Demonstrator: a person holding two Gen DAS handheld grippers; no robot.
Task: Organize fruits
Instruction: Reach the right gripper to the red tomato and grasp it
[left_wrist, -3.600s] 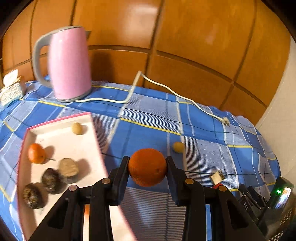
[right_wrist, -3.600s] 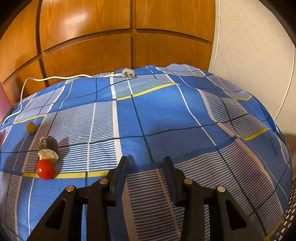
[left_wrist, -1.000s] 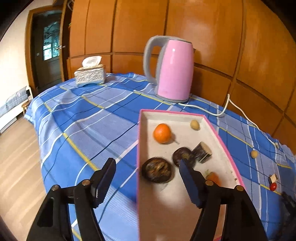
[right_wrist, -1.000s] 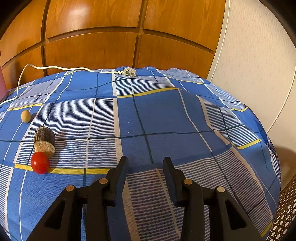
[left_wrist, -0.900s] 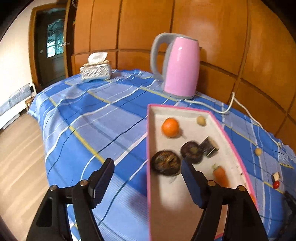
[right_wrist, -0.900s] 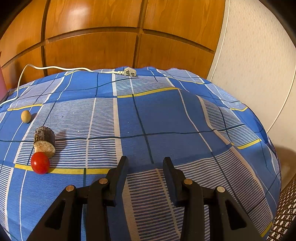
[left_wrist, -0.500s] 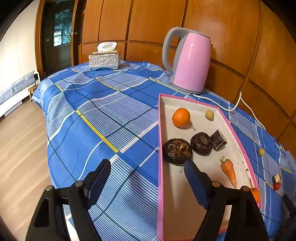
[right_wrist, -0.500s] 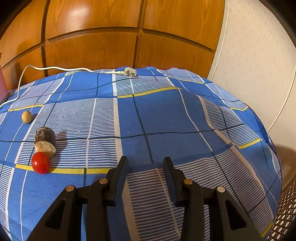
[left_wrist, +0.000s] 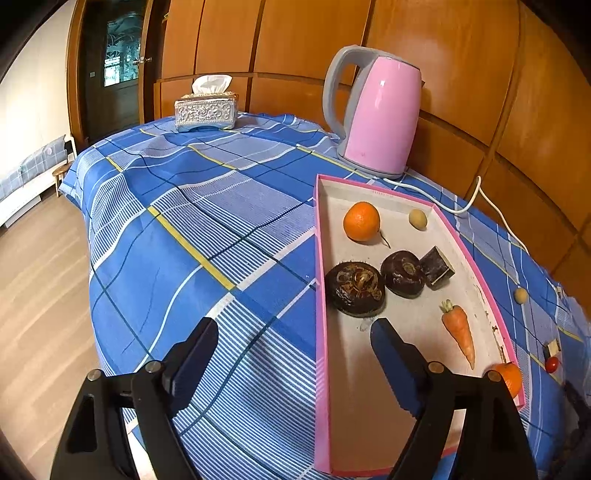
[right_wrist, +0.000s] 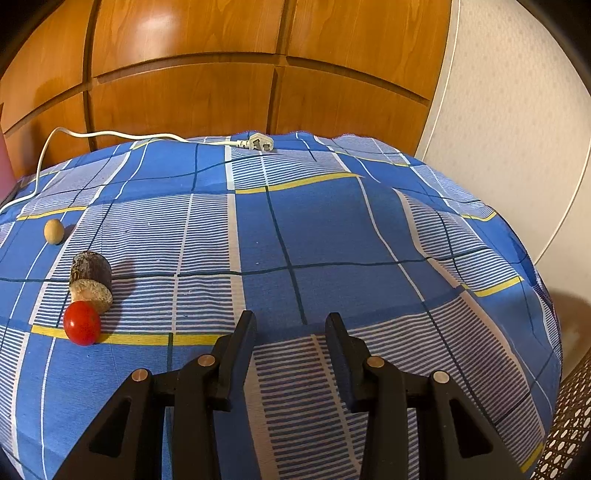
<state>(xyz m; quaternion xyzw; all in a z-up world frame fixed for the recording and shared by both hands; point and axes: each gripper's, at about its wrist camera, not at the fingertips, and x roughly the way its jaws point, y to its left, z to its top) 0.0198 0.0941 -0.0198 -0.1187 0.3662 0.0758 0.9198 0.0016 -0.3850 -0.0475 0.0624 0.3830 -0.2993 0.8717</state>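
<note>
A pink-rimmed tray (left_wrist: 321, 258) on the blue checked cloth holds an orange (left_wrist: 361, 220), a small yellow fruit (left_wrist: 417, 219), two dark round fruits (left_wrist: 355, 283), a dark chunk (left_wrist: 437, 266), a carrot (left_wrist: 458, 328) and a second orange (left_wrist: 508, 376) at its near right corner. My left gripper (left_wrist: 293, 328) straddles the tray's near left rim, its jaws opening with nothing between them. A red tomato (right_wrist: 81, 322), a brown stub (right_wrist: 90, 282) and a small yellow fruit (right_wrist: 54, 231) lie on the cloth, left of my right gripper (right_wrist: 290, 325), which stands open and empty.
A pink kettle (left_wrist: 376, 118) stands behind the tray, its white cord ending in a plug (right_wrist: 260, 142). A tissue box (left_wrist: 205, 110) sits at the far left corner. The table drops off to wooden floor on the left. Wood panelling backs the table.
The orange that my left gripper held earlier now lies in the tray's near right corner. The left jaws have spread wider and the gripper has sunk a little. The right gripper has not moved.
</note>
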